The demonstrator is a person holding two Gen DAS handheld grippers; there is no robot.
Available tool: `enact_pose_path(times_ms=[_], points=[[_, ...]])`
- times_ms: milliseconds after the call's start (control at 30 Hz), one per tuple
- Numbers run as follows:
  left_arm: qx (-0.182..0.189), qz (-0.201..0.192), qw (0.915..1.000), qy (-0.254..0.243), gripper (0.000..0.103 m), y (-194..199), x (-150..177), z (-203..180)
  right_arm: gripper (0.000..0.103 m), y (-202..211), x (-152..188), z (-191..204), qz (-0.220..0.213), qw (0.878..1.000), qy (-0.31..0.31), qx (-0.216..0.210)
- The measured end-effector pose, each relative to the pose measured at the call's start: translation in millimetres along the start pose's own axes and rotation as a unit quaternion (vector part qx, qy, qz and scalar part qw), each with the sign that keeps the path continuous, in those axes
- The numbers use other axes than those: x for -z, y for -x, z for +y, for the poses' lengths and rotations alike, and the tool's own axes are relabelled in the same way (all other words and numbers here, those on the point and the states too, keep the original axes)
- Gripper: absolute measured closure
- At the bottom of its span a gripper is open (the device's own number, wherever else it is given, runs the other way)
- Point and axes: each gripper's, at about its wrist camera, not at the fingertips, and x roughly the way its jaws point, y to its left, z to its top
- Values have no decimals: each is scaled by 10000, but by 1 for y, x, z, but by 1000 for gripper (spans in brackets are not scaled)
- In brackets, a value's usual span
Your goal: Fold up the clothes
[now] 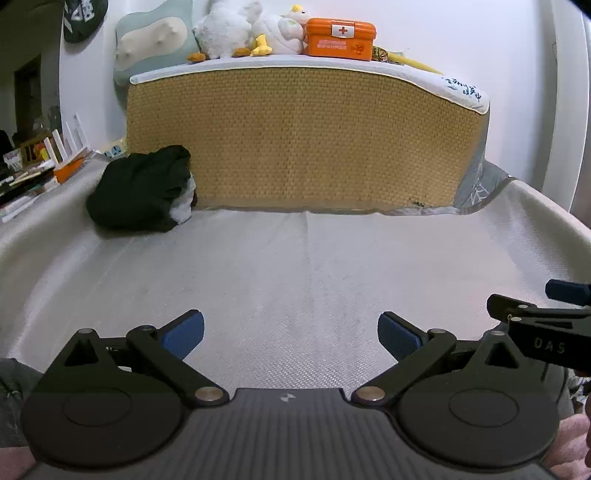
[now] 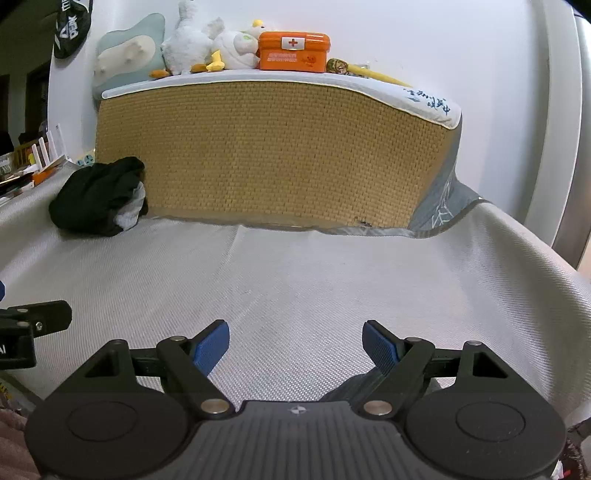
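White woven sheeting [image 1: 295, 266] covers the bed from edge to edge, running back to an upright woven rattan mat [image 1: 303, 136] topped with plush ducks [image 1: 251, 29] and an orange first-aid box [image 1: 341, 37], and the working area in front is bare. Both tools sit low at the near edge: the left tool [image 1: 291, 332] has its blue pads spread wide with nothing between them, and the right tool [image 2: 295, 343] is likewise released and empty, just beside its partner. The 1 garment on offer, a crumpled black bundle of clothes [image 1: 142, 188] with a pale piece showing at its right side, lies far back on the left, tucked against the foot of the rattan mat. So the step in hand looks like the fetch, not yet begun. To do it well, I'd send the left tool, being nearer that side, out over the bed and down onto the top of the heap, pinching a single outer layer rather than a thick wad, then drag it to the open middle. Watch the pale piece: whether it is a separate item or a lining cannot be told from here, so lift slowly and see what follows.
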Motion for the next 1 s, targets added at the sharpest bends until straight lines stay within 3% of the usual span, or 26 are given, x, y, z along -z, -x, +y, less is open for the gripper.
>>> enact_pose_path(times_ms=[500, 1000], points=[[-144, -133, 9998, -70, 0, 18, 3, -7, 21, 11, 4, 0, -40, 10000, 39, -2], [-53, -24, 10000, 76, 0, 23, 10, -2, 20, 23, 5, 6, -119, 9999, 70, -38]])
